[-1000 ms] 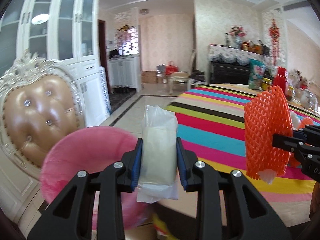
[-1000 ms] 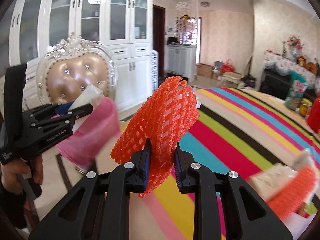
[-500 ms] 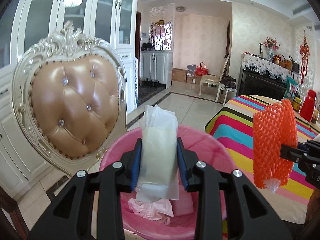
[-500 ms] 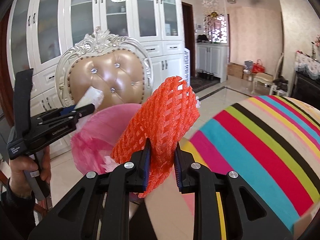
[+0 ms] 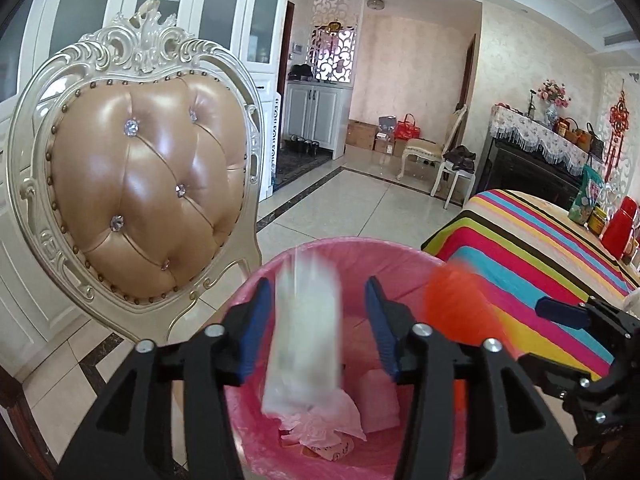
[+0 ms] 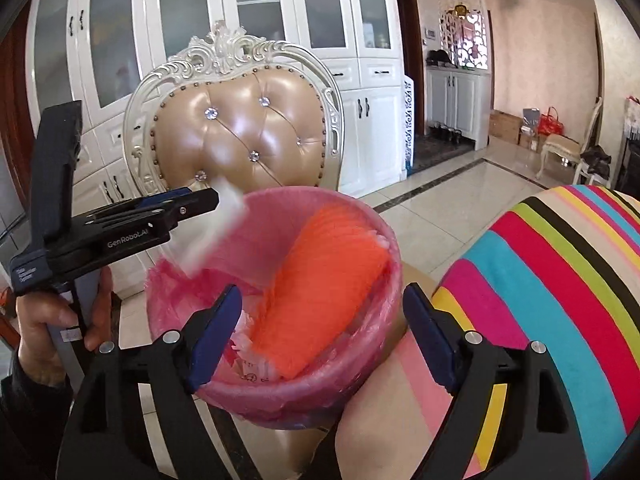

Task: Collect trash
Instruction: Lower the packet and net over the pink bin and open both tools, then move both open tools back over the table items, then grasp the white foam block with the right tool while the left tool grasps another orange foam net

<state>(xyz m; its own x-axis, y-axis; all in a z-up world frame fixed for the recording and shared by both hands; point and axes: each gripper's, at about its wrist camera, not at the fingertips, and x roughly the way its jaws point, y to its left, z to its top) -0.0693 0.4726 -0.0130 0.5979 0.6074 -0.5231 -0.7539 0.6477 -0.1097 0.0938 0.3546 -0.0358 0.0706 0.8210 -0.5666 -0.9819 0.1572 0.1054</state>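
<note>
A pink-lined trash bin point(image 5: 320, 254) point(image 6: 360, 384) stands below both grippers. My left gripper point(image 5: 318, 324) is open above it; a clear plastic wrapper point(image 5: 306, 340) falls, blurred, between its fingers into the bin. It also shows in the right wrist view point(image 6: 208, 228) beside the left gripper point(image 6: 192, 204). My right gripper point(image 6: 320, 336) is open over the bin; the orange foam net point(image 6: 320, 284) drops, blurred, inside the rim. The net shows in the left wrist view point(image 5: 460, 304) too. Crumpled wrappers point(image 5: 320, 436) lie at the bin's bottom.
A tufted tan chair with a white carved frame point(image 5: 136, 184) point(image 6: 244, 136) stands just behind the bin. The table with a striped cloth point(image 5: 540, 248) point(image 6: 560, 300) is to the right, with jars and a red container point(image 5: 618, 228) on it. White cabinets line the left wall.
Both grippers moved from the table over the bin, then opened. The plastic wrapper and the orange net left the fingers and are falling into the bin.
</note>
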